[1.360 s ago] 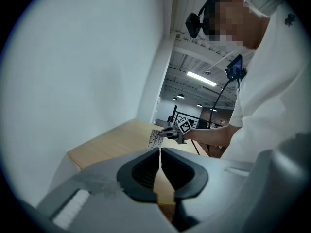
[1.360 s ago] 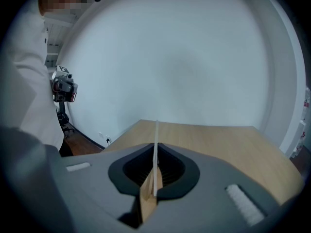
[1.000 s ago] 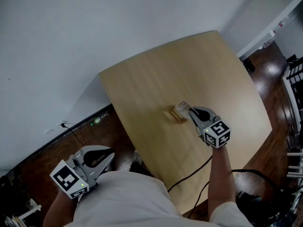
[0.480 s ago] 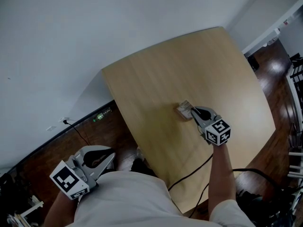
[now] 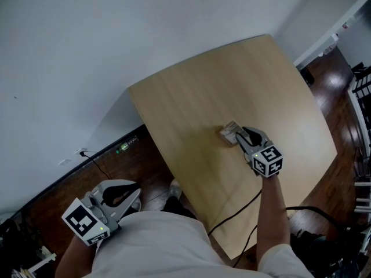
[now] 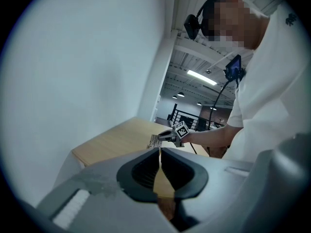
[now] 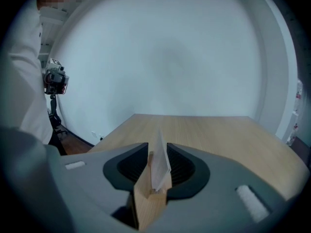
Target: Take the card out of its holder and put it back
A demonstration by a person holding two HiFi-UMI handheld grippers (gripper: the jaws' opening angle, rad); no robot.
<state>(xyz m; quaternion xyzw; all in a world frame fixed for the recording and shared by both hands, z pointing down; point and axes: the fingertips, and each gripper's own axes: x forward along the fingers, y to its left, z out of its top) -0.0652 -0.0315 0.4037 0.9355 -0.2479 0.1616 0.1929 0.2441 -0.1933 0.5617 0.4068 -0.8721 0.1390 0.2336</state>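
A white card stands upright in the slot of a small wooden holder on the table. My right gripper is around them with its jaws opening; card and holder sit between the jaws with a slim gap on each side. From above, the right gripper reaches the card and holder from the near right. My left gripper hangs off the table at the lower left, shut and empty; its own view shows the pads meeting.
The light wood table is bare apart from the holder. A black cable runs over its near edge to the dark floor. A white wall lies behind the table and a dark railing stands at the far right.
The right gripper's jaws have parted from the card, which stays in the holder. The left gripper has stayed where it was.
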